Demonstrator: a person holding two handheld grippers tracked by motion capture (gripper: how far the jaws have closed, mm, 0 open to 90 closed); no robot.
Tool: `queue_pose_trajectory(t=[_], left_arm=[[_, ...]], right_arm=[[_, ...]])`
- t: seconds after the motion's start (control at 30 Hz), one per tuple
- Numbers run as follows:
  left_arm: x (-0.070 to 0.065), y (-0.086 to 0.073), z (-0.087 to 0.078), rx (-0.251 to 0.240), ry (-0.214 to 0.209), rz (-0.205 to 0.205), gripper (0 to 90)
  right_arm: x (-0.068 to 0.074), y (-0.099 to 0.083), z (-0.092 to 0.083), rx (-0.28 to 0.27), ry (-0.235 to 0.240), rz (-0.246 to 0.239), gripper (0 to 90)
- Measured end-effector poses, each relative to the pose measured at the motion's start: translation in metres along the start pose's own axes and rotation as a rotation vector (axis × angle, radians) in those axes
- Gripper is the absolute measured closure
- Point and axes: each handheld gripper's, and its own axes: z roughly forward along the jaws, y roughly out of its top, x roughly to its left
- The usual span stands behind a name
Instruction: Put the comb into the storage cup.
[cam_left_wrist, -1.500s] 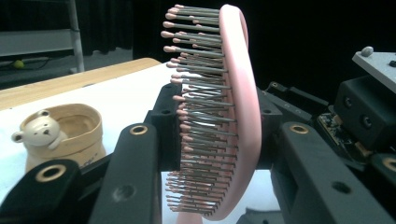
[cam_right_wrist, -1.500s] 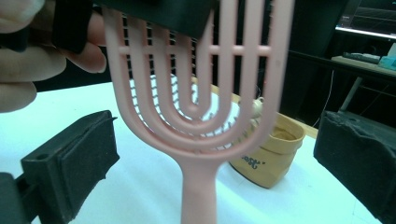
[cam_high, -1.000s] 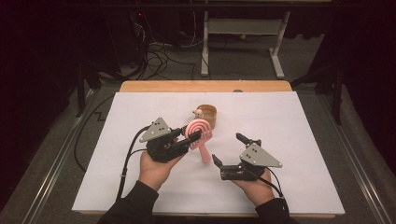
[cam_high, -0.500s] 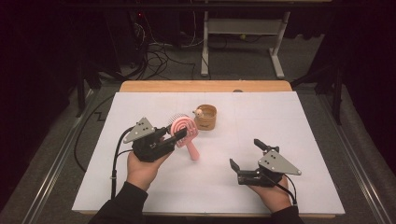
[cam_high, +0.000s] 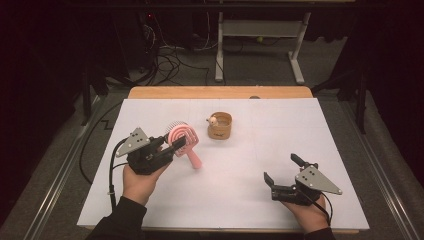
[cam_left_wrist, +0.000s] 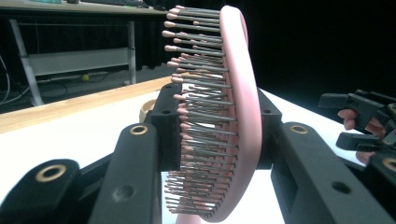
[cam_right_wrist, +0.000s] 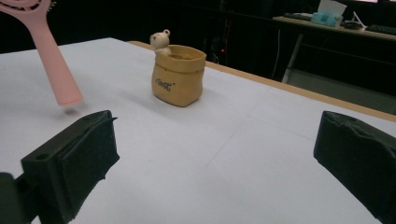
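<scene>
The left gripper (cam_high: 176, 143) clamps the round head of a pink plastic hairbrush (cam_high: 183, 137) with grey, pink-tipped bristles, holding it above the white-covered table (cam_high: 240, 200) with the handle slanting down. The right gripper (cam_high: 281, 172), jaws spread wide and holding nothing, sits low near the table's front right. A small tan sack-shaped pot (cam_high: 220, 125) with a bear figurine stands mid-table, well apart from both.

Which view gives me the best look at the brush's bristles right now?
The left gripper view: the pink hairbrush shows its bristles side-on, close up. The high view gives its whole outline, small; the right gripper view shows its handle and head edge.
</scene>
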Motion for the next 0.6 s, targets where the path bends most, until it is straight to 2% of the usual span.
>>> queue_pose_trajectory(t=[0.13,0.4,0.6], left_arm=[[0.002,0.0,-0.003,-0.006,0.008,0.004,63.1],[0.008,-0.002,-0.009,-0.004,0.023,-0.013,63.1],[0.01,-0.002,-0.012,-0.007,0.03,-0.014,63.1]], right_arm=[[-0.006,-0.005,-0.008,0.012,-0.02,0.007,0.1],[-0.02,-0.014,-0.019,0.02,-0.057,0.032,0.1],[-0.022,-0.016,-0.022,0.015,-0.067,0.033,0.2]])
